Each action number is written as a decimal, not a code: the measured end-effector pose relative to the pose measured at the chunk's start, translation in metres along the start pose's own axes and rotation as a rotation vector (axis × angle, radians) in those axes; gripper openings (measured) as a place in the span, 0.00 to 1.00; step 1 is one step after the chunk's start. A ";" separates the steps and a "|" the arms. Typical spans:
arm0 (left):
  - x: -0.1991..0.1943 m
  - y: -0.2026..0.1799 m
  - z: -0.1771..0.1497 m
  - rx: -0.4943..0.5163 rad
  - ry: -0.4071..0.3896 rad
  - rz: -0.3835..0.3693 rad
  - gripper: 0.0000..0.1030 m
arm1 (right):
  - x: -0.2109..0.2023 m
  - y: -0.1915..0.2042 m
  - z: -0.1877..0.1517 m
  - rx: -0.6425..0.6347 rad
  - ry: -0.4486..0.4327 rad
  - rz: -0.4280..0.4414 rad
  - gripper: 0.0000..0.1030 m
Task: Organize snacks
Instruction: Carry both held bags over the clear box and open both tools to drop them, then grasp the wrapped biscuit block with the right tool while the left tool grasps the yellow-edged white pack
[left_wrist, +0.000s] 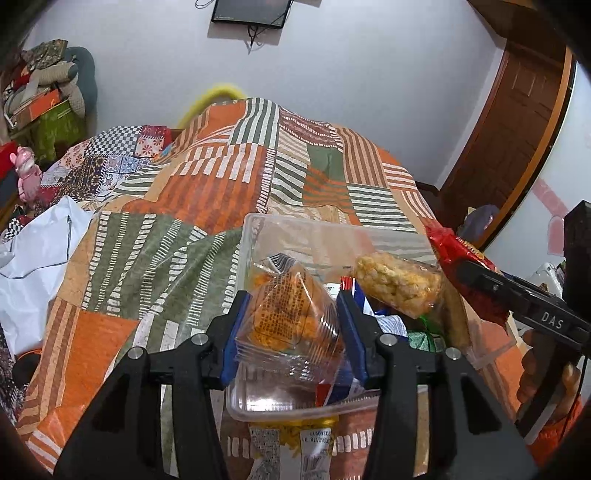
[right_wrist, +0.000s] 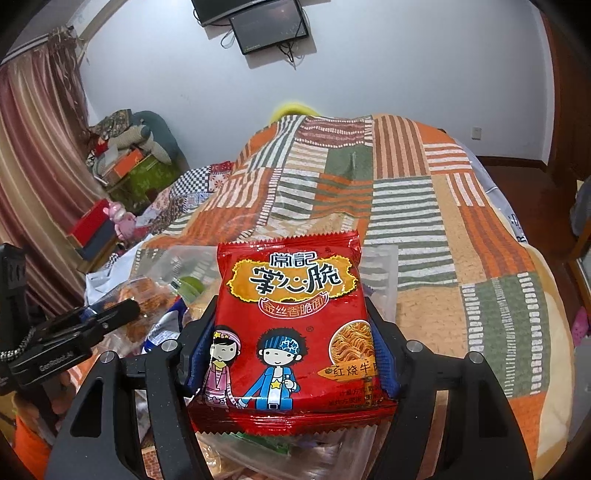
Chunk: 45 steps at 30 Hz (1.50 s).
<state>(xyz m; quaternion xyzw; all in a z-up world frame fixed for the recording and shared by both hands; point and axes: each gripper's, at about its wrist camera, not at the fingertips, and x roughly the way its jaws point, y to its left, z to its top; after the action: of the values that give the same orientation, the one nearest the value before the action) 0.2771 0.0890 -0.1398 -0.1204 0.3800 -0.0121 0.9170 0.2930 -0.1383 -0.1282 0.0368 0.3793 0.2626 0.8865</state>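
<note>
Clear-wrapped orange snack (left_wrist: 291, 314) between left gripper (left_wrist: 290, 325) pads, grip loosening, over clear plastic tub (left_wrist: 251, 236). Red noodle pkt (right_wrist: 291, 314) clamped in right gripper (right_wrist: 291, 343) above tub; drop-in step, next: release both inside.

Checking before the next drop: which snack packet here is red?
The noodle packet in the right gripper. Its wrapper is opaque red foil with cartoon figures; the left gripper's packet is clear with orange snacks.

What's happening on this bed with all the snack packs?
A person is sorting snacks into a clear plastic bin on a patchwork quilt, a gripper in each hand. The left gripper has a clear bag of orange snacks between its jaws over the bin. The right gripper holds a red noodle-snack packet above it. Other packs already lie inside.
</note>
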 end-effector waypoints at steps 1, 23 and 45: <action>-0.002 -0.001 0.000 0.000 -0.004 0.003 0.54 | -0.002 0.000 0.000 0.000 0.000 -0.001 0.66; -0.080 -0.004 -0.027 0.018 -0.059 0.004 0.78 | -0.066 0.032 -0.022 -0.083 -0.081 0.045 0.83; -0.075 0.024 -0.101 -0.064 0.096 0.018 0.78 | -0.003 0.079 -0.073 -0.129 0.094 0.009 0.91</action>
<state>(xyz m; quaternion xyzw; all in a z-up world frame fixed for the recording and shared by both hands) 0.1511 0.0991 -0.1618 -0.1455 0.4247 0.0027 0.8935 0.2058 -0.0818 -0.1574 -0.0311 0.4025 0.2920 0.8670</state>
